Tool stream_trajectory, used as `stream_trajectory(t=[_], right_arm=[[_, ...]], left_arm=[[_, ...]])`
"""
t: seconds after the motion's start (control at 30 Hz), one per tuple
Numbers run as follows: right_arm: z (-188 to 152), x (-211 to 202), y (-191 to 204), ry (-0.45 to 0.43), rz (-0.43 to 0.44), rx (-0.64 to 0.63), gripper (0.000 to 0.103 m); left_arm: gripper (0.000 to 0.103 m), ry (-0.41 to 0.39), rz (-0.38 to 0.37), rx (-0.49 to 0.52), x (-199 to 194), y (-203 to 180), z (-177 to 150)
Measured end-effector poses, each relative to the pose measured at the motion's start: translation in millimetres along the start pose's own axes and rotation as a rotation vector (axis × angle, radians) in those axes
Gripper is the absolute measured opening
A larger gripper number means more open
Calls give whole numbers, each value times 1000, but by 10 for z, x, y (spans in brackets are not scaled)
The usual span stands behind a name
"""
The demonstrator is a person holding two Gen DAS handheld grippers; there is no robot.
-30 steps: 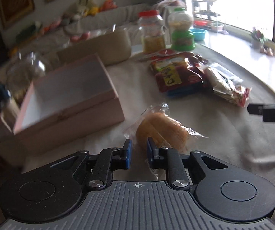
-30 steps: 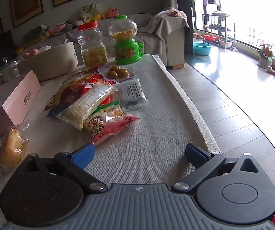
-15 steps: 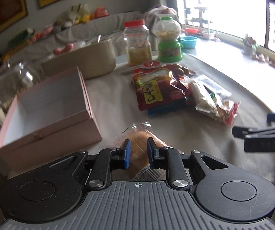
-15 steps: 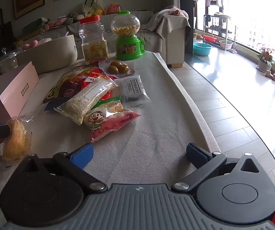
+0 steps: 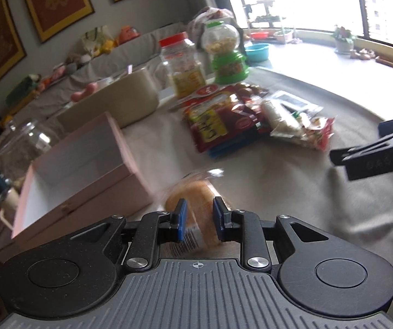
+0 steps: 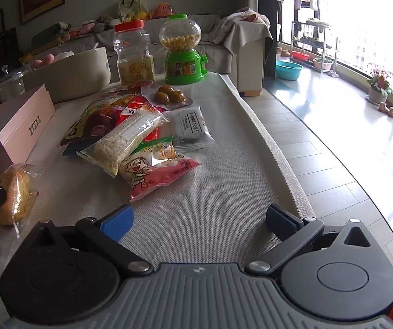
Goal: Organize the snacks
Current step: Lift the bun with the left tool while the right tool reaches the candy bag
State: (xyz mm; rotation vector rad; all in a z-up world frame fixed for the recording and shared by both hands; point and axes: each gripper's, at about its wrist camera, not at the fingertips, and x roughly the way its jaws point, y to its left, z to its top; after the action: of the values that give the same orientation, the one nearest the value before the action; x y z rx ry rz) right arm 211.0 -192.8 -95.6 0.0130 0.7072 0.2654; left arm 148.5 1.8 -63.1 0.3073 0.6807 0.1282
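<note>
Jaws of the left gripper [image 5: 198, 216] are opening around a wrapped bun [image 5: 196, 200] beside the pink box [image 5: 87, 170]; right gripper [image 6: 199, 219] gapes, empty.

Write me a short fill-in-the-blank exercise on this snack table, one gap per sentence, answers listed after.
1. The lid of the tall clear jar is coloured ____.
2. The right tongs stand wide open over bare cloth, holding ____.
3. The wrapped bun lies between the pads of the ____ tongs, whose jaws are opening.
4. The open pink box has ____ snacks inside it.

Missing words: red; nothing; left; no
</note>
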Motion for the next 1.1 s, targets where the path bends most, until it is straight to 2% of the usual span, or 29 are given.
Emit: stream_trajectory(t=[0.1,0.2,0.27,0.3,0.37,0.47,0.57,0.83,0.9,1.03,1.1], right_arm=[[0,5,2,0,0,-1,103],[3,15,14,4,-6,-8,103],[2,22,27,7,-12,-17,103],[1,24,31,8,-14,-19,103],[4,26,30,8,-15,-21,103],[7,30,44,11,-19,-27,103],[6,37,59,13,-23,-32,103],[1,47,76,19,-30,-44,103],[2,46,78,21,-30,-47,103],[21,41,42,38,-6,-55,103],[32,38,33,54,8,-74,103]], left_arm=[[27,23,9,-86,-2,202,-52],[22,44,-72,-215,56,338,-22],[28,48,-119,-251,101,355,15],[30,46,-134,-246,126,333,32],[43,50,-155,-221,183,274,60],[53,59,-183,-166,210,183,109],[53,70,-204,-172,232,183,156],[54,82,-132,-133,426,271,262],[54,81,-151,-135,509,306,276],[57,68,-246,-209,628,439,315],[58,65,-270,-227,671,499,311]])
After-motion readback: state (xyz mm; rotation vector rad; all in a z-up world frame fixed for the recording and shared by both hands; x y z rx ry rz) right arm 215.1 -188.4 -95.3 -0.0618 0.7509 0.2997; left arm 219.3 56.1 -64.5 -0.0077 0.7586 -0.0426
